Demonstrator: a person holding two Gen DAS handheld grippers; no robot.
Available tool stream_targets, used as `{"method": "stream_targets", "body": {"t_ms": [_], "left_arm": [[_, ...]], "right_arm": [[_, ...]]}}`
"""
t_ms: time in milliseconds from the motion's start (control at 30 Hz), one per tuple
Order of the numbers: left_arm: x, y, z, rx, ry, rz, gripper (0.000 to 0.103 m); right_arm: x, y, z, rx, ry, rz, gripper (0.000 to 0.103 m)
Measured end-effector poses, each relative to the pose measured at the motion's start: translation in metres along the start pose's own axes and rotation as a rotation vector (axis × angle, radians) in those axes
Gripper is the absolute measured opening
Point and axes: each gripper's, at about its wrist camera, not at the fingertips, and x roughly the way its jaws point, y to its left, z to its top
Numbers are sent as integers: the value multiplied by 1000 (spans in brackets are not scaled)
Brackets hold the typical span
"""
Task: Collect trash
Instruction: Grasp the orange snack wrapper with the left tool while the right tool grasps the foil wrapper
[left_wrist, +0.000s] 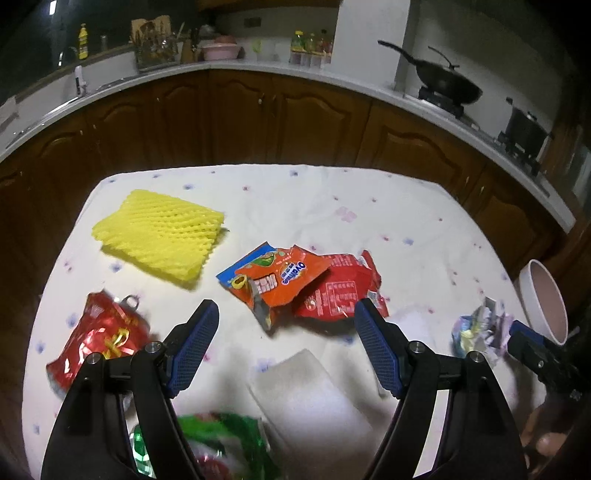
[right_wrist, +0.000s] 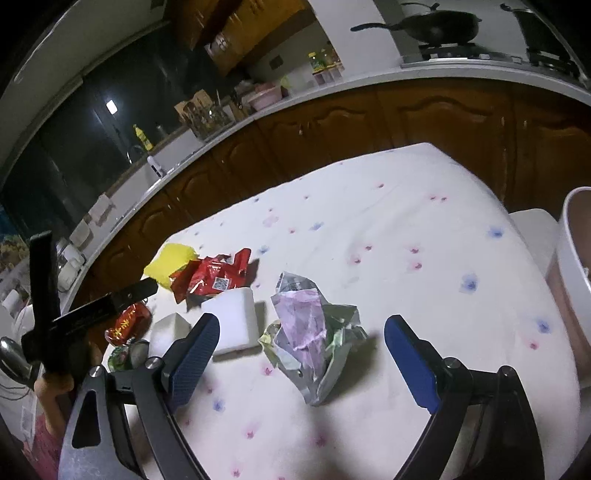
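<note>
Your right gripper (right_wrist: 301, 350) is spread wide around the crumpled wrapper (right_wrist: 314, 332), just left of the bin (right_wrist: 569, 266). Your left gripper (left_wrist: 286, 332) hangs spread, empty, near the orange packet (left_wrist: 280, 280), left of that wrapper.

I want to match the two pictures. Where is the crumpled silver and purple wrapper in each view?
Left wrist view: crumpled wrapper at the far right, beside the pink bin.
Right wrist view: crumpled wrapper in the centre, between the open right gripper fingers.
Shared landmark: white foam block.
</note>
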Motion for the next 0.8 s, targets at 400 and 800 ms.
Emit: {"method": "stream_targets", "body": {"t_ms": [400,800], "left_arm": [[54,3,17,38,108,9,13],[21,10,13,-6,29,-58,3]], "right_arm": [[25,-9,5,29,52,4,71],[13,-4,5,0,17,11,33]]}}
